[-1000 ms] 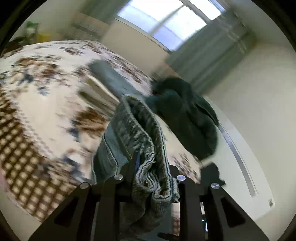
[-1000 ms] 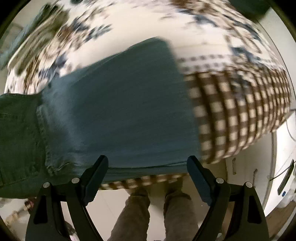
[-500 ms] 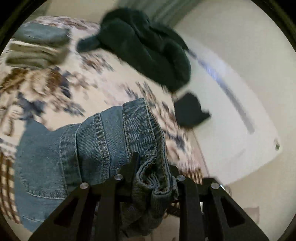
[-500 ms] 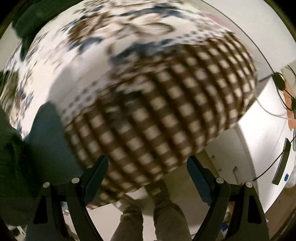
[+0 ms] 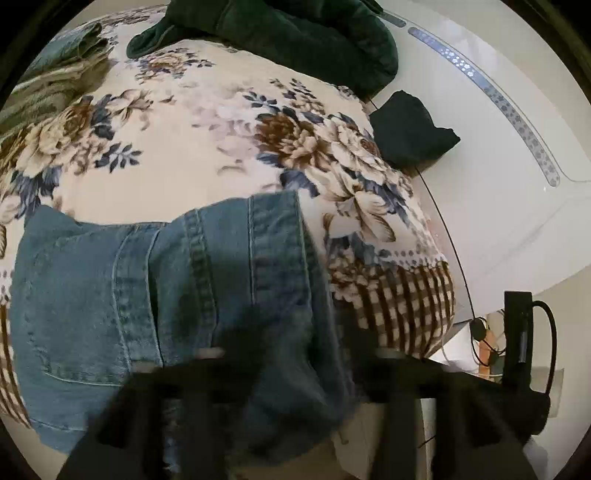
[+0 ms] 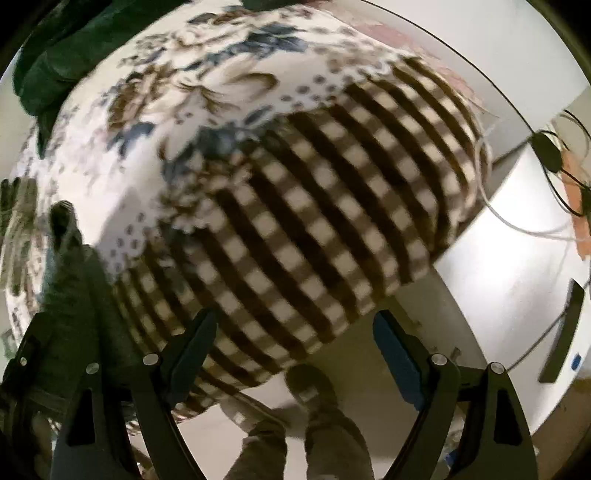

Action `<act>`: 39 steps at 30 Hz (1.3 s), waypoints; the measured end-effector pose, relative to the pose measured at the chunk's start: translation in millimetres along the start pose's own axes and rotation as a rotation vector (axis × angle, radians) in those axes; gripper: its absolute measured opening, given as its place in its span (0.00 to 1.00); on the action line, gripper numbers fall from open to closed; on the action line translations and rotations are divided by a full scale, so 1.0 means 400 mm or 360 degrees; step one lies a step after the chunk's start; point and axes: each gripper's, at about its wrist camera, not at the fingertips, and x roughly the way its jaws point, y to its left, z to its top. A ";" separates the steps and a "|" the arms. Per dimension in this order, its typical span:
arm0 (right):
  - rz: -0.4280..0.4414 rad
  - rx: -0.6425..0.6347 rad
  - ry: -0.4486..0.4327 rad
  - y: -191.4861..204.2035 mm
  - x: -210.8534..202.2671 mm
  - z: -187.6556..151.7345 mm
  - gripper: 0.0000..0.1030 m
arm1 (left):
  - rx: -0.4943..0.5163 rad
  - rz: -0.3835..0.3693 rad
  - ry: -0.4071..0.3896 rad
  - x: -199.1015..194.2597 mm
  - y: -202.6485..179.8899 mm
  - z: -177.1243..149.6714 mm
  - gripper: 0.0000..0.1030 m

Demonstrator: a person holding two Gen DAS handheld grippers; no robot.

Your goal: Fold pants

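The jeans (image 5: 159,295) lie folded on the bed (image 5: 192,155), at its near edge, with one end hanging a little over that edge toward the person; the seams and the back pocket face up. The left gripper (image 5: 295,373) sits directly over this overhanging end, pointing steeply down; it is blurred, but its jaws have just been opening and now stand apart, with denim lying between and below them and no pad visibly pressing on it, so I judge the cloth released. From this gripper the bulk of the jeans spreads away and to the left in its view, the long axis running along the bed's near edge. The right gripper (image 6: 295,343) points straight down over the checked border at the bed's near corner, jaws wide apart and empty; the person's legs (image 6: 295,435) show on the floor below. In its view only a dark blurred strip at the far left edge might be the jeans, and I cannot tell. So the left hand is the nearer one, right above the cloth, while the right stands off to the side along the same edge. A dark green garment (image 5: 295,33) lies at the far side of the bed.
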 end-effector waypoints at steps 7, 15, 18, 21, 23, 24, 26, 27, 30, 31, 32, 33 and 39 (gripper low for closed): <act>0.0231 -0.0138 -0.0059 0.120 -0.032 0.031 0.91 | -0.0035 0.0152 -0.0093 -0.099 0.081 0.050 0.77; 0.0557 -0.0203 0.0100 0.308 0.064 0.011 0.92 | -0.0164 0.0534 -0.0031 -0.145 0.359 0.036 0.77; 0.0552 -0.0198 0.0208 0.348 0.144 0.014 0.92 | -0.0242 0.0651 0.0003 -0.145 0.453 0.022 0.77; 0.0567 -0.0185 0.0301 0.374 0.209 0.012 0.92 | -0.0308 0.0720 0.0045 -0.134 0.518 0.006 0.77; 0.0610 -0.0178 0.0250 0.378 0.210 0.006 0.74 | -0.0355 0.0725 0.0067 -0.121 0.545 -0.002 0.77; 0.0631 -0.0201 0.0221 0.385 0.202 0.002 0.42 | -0.0373 0.0722 0.0074 -0.120 0.554 -0.004 0.77; 0.0531 -0.0276 0.0148 0.404 0.176 -0.010 0.22 | -0.0403 0.0726 0.0083 -0.116 0.569 -0.006 0.77; 0.0530 -0.0308 0.0119 0.410 0.161 -0.018 0.16 | -0.0423 0.0716 0.0082 -0.118 0.575 -0.007 0.77; 0.0453 -0.0387 -0.0011 0.425 0.082 -0.033 0.11 | -0.0509 0.0661 0.0069 -0.129 0.595 -0.001 0.77; 0.0435 -0.0376 -0.0051 0.419 0.058 -0.028 0.07 | -0.0531 0.0642 0.0058 -0.134 0.600 0.004 0.77; 0.0427 -0.0347 -0.0084 0.404 0.036 -0.020 0.07 | -0.0546 0.0630 0.0045 -0.138 0.604 0.013 0.77; 0.0437 -0.0323 -0.0071 0.394 0.031 -0.009 0.07 | -0.0550 0.0619 0.0035 -0.140 0.607 0.020 0.77; 0.0437 -0.0370 0.0124 0.387 0.092 0.018 0.14 | -0.0649 0.0481 0.0033 -0.075 0.648 0.115 0.77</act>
